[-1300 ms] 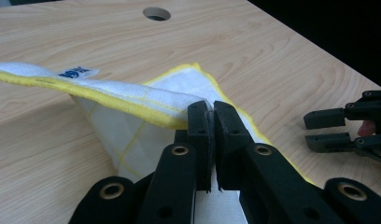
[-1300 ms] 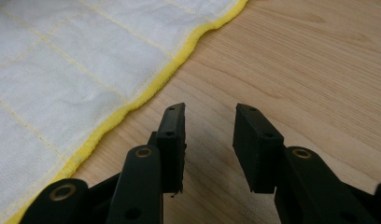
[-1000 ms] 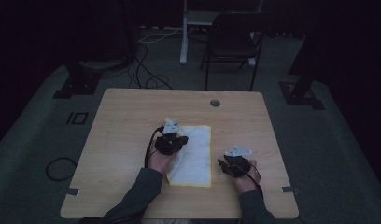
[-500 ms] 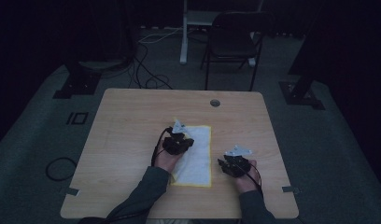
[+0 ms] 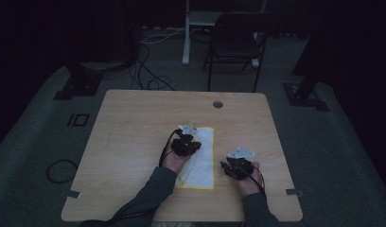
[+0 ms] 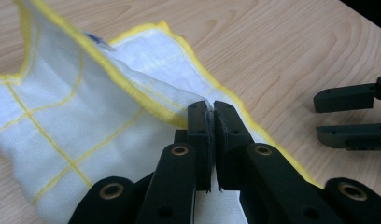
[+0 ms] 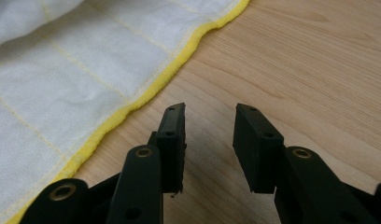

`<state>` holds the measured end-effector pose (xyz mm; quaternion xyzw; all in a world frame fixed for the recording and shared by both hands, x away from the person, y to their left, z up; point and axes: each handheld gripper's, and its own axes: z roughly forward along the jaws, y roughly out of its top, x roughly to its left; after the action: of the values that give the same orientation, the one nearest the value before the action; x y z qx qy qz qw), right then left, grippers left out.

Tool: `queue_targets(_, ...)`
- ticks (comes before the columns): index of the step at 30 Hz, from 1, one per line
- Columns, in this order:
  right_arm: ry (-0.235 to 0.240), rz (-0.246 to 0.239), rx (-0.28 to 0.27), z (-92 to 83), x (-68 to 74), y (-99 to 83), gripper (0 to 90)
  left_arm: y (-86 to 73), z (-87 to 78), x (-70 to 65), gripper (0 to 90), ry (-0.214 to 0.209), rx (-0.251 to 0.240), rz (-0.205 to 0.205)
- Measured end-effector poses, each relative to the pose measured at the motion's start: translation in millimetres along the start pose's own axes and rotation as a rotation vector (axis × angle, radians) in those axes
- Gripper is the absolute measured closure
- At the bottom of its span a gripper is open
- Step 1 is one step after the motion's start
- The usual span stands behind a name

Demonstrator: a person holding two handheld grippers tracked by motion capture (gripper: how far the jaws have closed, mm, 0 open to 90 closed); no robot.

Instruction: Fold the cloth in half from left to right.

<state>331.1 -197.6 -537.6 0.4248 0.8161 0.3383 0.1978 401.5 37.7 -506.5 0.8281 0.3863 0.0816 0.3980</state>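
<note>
Folding the cloth over with one pinched edge

We work on the bare wooden table [image 5: 134,123], where the white cloth [image 5: 200,161] lies mid-table; our left gripper [image 6: 211,108] is clenched on its yellow hem [image 6: 132,91], so we carry that edge low and even. Our right gripper [image 7: 208,122] rests beside the cloth, jaws apart, empty; nothing blocks us.

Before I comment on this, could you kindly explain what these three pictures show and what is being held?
A person sits at a wooden table with a hand-held two-finger tool in each hand. One picture looks down from above; the other two come from cameras riding on each tool. A white cloth with yellow edging lies on the table. The left gripper has its fingers shut on the cloth's edge, lifting a fold. The right gripper is open over bare wood beside the cloth, holding nothing.
</note>
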Motion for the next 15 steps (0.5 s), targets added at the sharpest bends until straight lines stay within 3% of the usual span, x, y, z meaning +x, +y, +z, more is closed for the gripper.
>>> queue_targets(6,0.0,0.0,-0.001,-0.3,-0.3,-0.1,64.1,-0.9,5.0,-2.5,82.3,-0.013,0.013,0.0)
queue_targets(10,0.0,0.001,-0.002,-0.3,-1.3,-0.4,64.1,2.9,-8.2,-7.1,78.4,-0.027,-0.028,0.012)
queue_targets(15,-0.002,-0.001,-0.002,-0.5,-0.4,-0.3,64.1,6.9,-28.6,-6.8,77.6,-0.007,-0.071,0.028)
